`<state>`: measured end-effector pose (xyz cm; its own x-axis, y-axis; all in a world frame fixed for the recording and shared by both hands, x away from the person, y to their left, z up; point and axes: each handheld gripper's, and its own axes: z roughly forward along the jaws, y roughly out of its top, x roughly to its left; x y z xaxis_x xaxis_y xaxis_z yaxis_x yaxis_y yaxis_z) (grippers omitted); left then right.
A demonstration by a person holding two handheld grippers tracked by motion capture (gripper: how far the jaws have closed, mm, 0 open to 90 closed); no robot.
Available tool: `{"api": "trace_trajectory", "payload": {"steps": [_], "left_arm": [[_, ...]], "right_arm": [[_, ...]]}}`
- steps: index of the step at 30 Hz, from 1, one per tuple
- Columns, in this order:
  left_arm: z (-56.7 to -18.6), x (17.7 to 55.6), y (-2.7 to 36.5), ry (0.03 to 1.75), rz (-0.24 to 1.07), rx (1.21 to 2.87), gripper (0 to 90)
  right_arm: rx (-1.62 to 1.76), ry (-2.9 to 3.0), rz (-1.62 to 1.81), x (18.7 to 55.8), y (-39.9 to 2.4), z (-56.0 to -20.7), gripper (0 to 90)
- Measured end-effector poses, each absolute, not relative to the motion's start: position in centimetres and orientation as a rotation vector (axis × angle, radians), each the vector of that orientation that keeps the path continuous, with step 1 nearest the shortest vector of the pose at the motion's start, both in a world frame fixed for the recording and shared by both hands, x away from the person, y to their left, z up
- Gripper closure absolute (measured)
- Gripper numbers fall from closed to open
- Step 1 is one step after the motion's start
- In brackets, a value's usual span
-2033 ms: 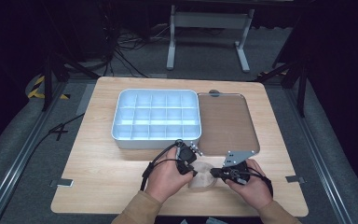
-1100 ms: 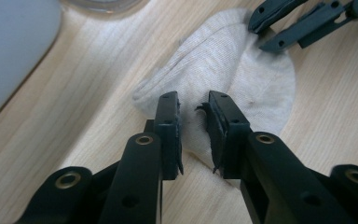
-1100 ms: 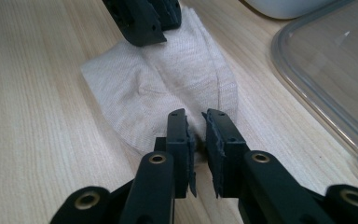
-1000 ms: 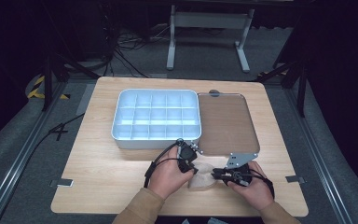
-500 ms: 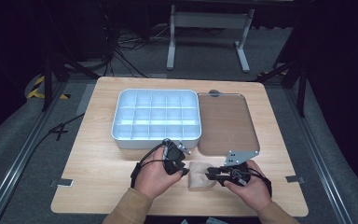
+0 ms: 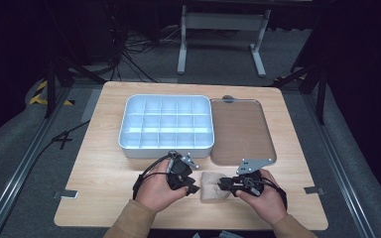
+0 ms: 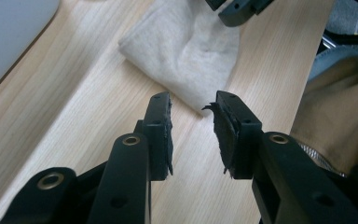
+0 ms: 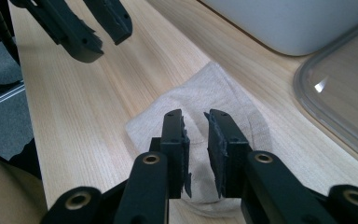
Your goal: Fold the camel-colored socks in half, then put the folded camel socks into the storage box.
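Observation:
A small beige folded cloth (image 6: 213,188) lies flat on the wooden table (image 6: 104,178) near its front edge, between the two hands. My left gripper (image 6: 192,186) sits just left of it, jaws open, with the cloth's corner (image 7: 186,51) a little beyond its fingertips (image 7: 161,105). My right gripper (image 6: 224,186) reaches in from the right. Its jaws stand a narrow gap apart over the cloth (image 8: 214,98), which shows flat between them. The left gripper (image 8: 98,23) appears at the top of the right gripper view.
A white divided bin (image 6: 124,134) with several empty compartments stands mid-table. Its clear lid (image 6: 243,129) lies flat to its right, close behind the right gripper. Bare wood stretches to the left and far right. The table's front edge is near the hands.
My left gripper has let go of the cloth and drawn back to the left. The cloth, bunched between both grippers before, now lies flat. The right gripper has barely moved.

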<state>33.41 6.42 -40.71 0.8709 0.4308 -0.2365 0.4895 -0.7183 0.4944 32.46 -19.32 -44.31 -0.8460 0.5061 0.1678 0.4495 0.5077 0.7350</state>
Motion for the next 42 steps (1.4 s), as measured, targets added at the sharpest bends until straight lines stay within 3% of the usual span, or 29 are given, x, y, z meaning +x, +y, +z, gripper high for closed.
{"api": "trace_trajectory", "payload": {"steps": [6,12,22,30,42], "left_arm": [[-41.3,33.5,6.8,0.593,-0.154,2.535,62.2],[-42.0,33.7,7.1,0.627,-0.158,2.554,62.1],[-42.4,33.5,7.4,0.633,-0.176,2.56,61.7],[-43.4,33.9,6.2,0.669,-0.119,2.538,71.0],[-43.9,34.4,5.5,0.711,-0.095,2.533,77.2]], "right_arm": [[0.899,2.66,1.28,32.5,-19.0,-44.7,76.3],[0.966,2.647,1.268,32.7,-19.0,-44.9,80.5],[0.85,2.661,1.079,33.3,-17.9,-46.4,78.9],[0.743,2.675,1.056,33.1,-17.9,-46.5,79.7],[0.712,2.661,1.097,32.4,-18.1,-45.8,84.2]]}}
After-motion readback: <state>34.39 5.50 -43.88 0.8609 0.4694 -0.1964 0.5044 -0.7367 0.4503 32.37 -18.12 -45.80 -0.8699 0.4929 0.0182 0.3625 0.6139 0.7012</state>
